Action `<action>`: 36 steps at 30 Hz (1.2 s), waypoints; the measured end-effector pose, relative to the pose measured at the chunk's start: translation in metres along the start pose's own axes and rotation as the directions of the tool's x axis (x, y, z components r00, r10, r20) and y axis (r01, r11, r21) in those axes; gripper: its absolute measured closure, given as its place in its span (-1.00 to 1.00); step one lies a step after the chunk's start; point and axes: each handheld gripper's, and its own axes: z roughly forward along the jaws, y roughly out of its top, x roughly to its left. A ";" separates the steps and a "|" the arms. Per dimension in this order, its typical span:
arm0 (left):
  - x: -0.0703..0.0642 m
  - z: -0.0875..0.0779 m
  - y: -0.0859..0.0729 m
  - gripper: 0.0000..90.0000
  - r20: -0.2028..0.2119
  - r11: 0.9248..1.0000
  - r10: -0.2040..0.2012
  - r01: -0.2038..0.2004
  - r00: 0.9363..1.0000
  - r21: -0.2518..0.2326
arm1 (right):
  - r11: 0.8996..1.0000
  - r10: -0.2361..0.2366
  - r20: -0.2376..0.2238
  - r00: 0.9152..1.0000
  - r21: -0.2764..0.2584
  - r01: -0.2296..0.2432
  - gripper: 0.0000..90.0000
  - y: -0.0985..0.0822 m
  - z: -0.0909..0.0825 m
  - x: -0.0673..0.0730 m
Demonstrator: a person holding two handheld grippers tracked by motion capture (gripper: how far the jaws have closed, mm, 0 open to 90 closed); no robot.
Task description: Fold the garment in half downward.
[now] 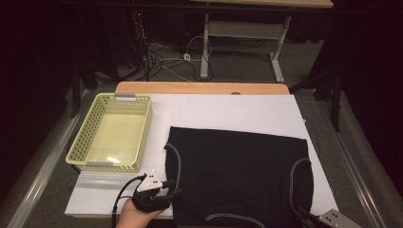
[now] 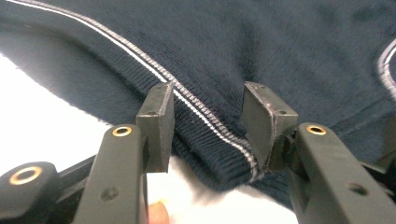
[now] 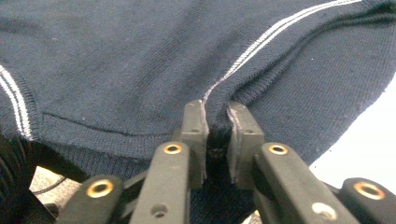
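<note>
2 grippers work the near edge of a dark knit vest [image 1: 237,175] that lies flat on the white table cover [image 1: 228,111], shoulders toward the person. In the left gripper view, the left gripper [image 2: 208,126] stands about half open with the ribbed armhole trim [image 2: 205,121] running between its jaws; the trim's corner rests against the right-hand jaw, while a clear gap remains at the left-hand one, so nothing is pinched yet. In the right gripper view, the right gripper [image 3: 217,128] is nearly closed, with a raised fold of the other striped trim [image 3: 261,39] squeezed between its pads.

By my reading, the step in hand is taking hold of the 2 shoulder edges before a fold or lift, and only 1 hold is made. The next move calls for the left jaws to close squarely on the ribbing, deep enough that the knit cannot slip out. An empty yellow basket [image 1: 114,133] sits beyond the left gripper.
</note>
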 end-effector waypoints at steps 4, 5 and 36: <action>0.000 0.000 0.004 0.19 0.025 0.999 -0.017 0.018 1.000 -0.026 | 0.999 -0.030 0.046 0.999 -0.018 0.031 0.83 0.003 -0.008 0.001; -0.001 0.000 0.005 0.19 0.029 1.000 -0.014 0.015 0.999 -0.026 | 0.999 -0.027 0.058 0.998 -0.032 0.028 0.84 0.003 -0.013 -0.001; -0.037 -0.036 -0.006 0.96 -0.014 0.998 0.046 -0.047 0.999 -0.049 | 0.994 0.009 0.013 1.000 -0.109 -0.008 0.24 0.022 -0.004 -0.008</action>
